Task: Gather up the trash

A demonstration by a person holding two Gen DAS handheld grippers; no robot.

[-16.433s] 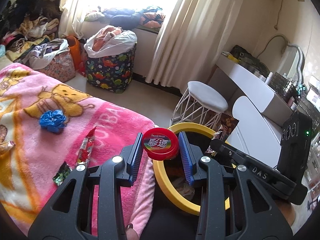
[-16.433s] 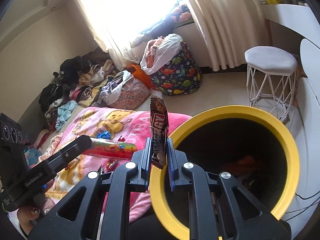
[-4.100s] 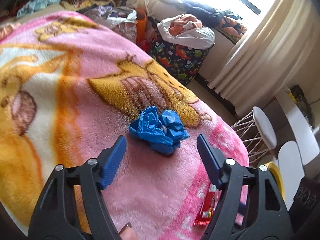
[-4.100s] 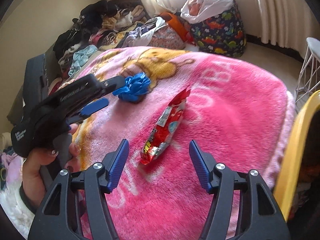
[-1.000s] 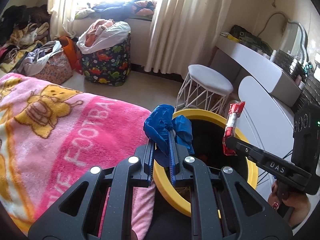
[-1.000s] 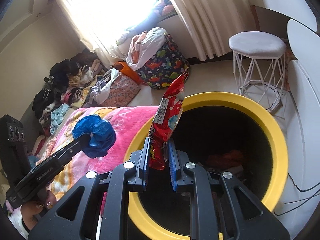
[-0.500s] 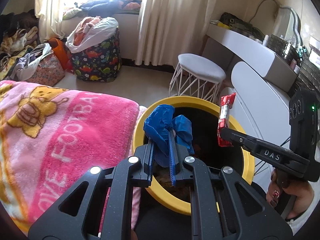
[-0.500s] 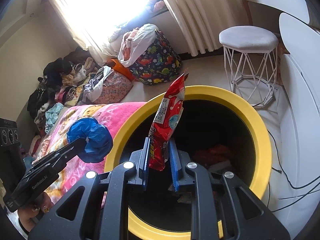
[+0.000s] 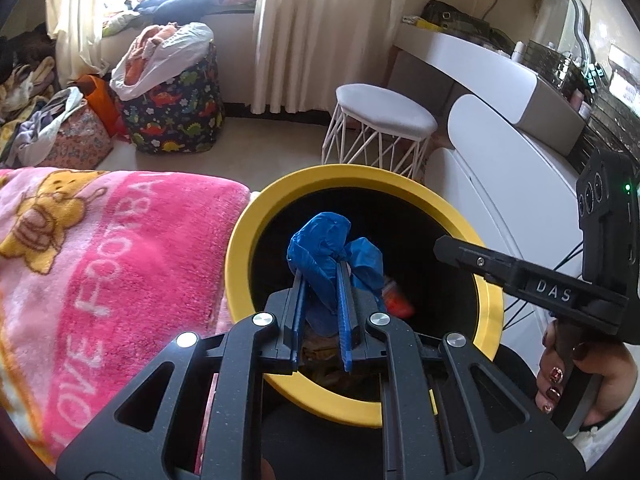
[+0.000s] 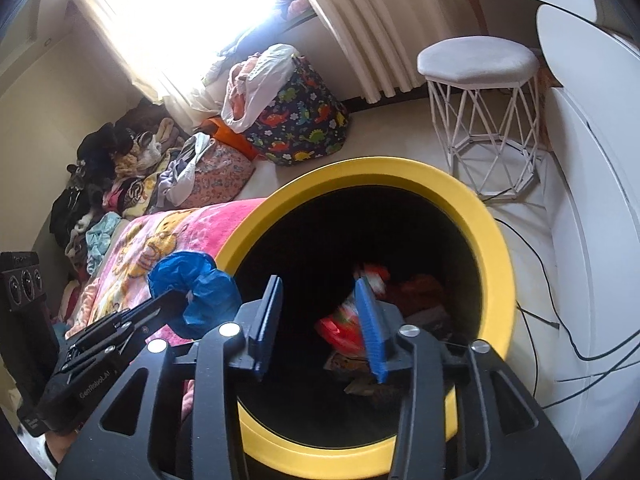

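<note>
White wire-legged stool (image 9: 386, 114) beside cream curtains (image 9: 320, 28); dinosaur-print bag (image 9: 174, 118) stuffed with clothes on floor; pink blanket (image 9: 100, 264) on bed; clothes pile (image 10: 108, 176) along wall.

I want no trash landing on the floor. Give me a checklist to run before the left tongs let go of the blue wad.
1. Left tongs shut on the blue plastic wad: ok.
2. Wad above the mouth of the yellow-rimmed bin, not above the pink blanket: ok in the left wrist view.
3. Right tongs have just been opening, nothing between them: ok.
4. Red wrapper already down in the bin: ok, though blurred.
5. Right tongs clear of the wad's drop path: ok; they reach over the bin's other side.
6. Room left in the bin: ok; trash lies low inside.
</note>
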